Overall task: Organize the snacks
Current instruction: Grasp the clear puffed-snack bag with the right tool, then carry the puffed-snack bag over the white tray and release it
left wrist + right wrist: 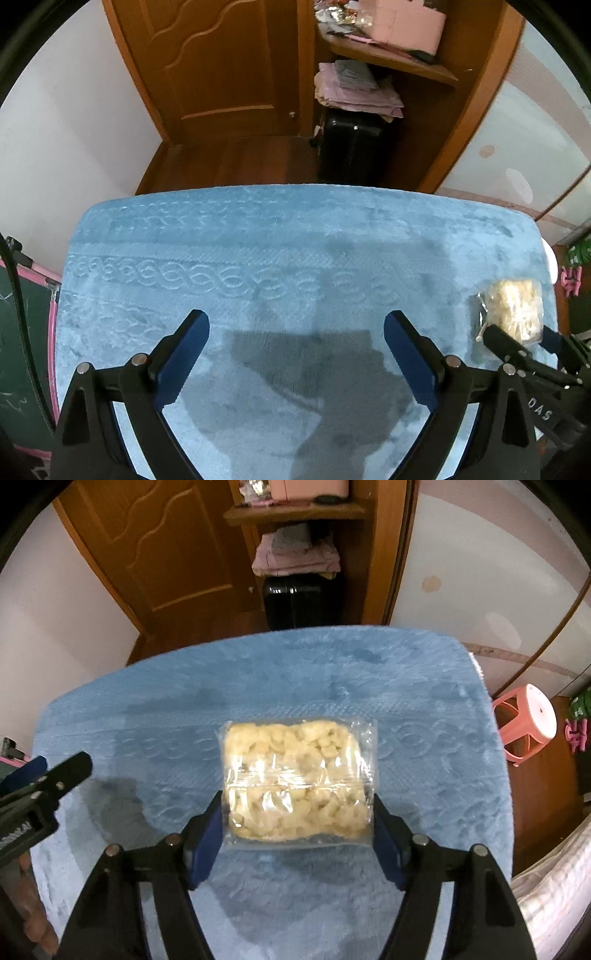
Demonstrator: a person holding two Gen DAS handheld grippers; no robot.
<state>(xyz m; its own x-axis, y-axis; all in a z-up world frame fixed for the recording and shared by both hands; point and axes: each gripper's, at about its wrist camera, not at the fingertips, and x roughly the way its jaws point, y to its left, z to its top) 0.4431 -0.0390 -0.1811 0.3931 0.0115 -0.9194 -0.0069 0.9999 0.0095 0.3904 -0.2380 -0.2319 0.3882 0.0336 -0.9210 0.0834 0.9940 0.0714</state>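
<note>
Two grippers hang over a table covered by a blue cloth [295,236] with a raised chain pattern. In the left wrist view the left gripper [296,325] has its fingers spread wide with nothing between them, only bare cloth and its own shadow below. In the right wrist view the right gripper [298,808] straddles a clear snack bag [297,779] full of pale yellow puffed pieces; the bag's two lower side edges lie right against the blue pads [212,823], and whether the pads press it or merely touch it I cannot tell. The bag sits near the middle of the cloth in that view, its far end lying on the chain pattern. Seen from the left wrist, the same bag [511,308] shows at the right edge of the table, with the right gripper's dark finger across its near corner. The left gripper [44,771] also shows at the left of the right wrist view, well apart from the bag. Beyond the table stand a wooden door [221,62], a black suitcase [303,598] under folded pink cloths [295,559], and a pink stool [526,723] at the right.
</note>
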